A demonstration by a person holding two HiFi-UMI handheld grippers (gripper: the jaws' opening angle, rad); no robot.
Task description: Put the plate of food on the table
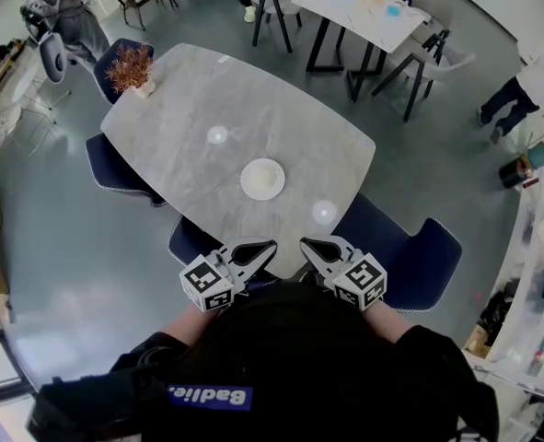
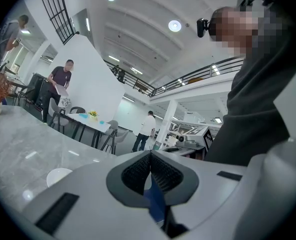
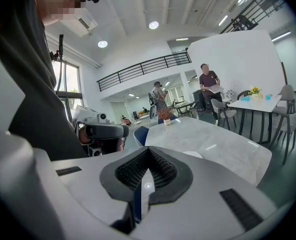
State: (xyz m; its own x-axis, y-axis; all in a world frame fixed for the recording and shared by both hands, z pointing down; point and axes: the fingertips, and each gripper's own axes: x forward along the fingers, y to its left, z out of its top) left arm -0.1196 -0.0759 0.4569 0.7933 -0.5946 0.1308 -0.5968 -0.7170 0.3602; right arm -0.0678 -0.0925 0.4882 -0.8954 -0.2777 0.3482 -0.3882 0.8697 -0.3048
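1. Head view:
   - Shows plate (image 1: 262,179) resting mid-counter (image 1: 189,99), well apart from plant (image 1: 131,69); cannot tell whether food lies on it.
   - Holds left claw (image 1: 253,252) and right claw (image 1: 322,250) shut and empty, side by side at the near edge.
   - Might shove the plate rather than grip it if sent in with jaws closed.
   - Might also snag chair (image 1: 410,256) on a low reach.
   - Reads roughly "Badlie", white on a blue label (image 1: 210,396) on the dark garment.
   - Finds only square patterns on the marker cubes.
2. Left gripper view:
   - Confirms ribbed pads pressed together, nothing between.
   - Catches the plate low at left on the counter.
   - Offers no legible writing.
3. Right gripper view:
   - Confirms the same here: pads meeting, nothing held.
   - Places the plate ahead on the counter, beyond the tips.
   - Could tip the plate by catching its rim from this low angle.
   - Finds no readable print.
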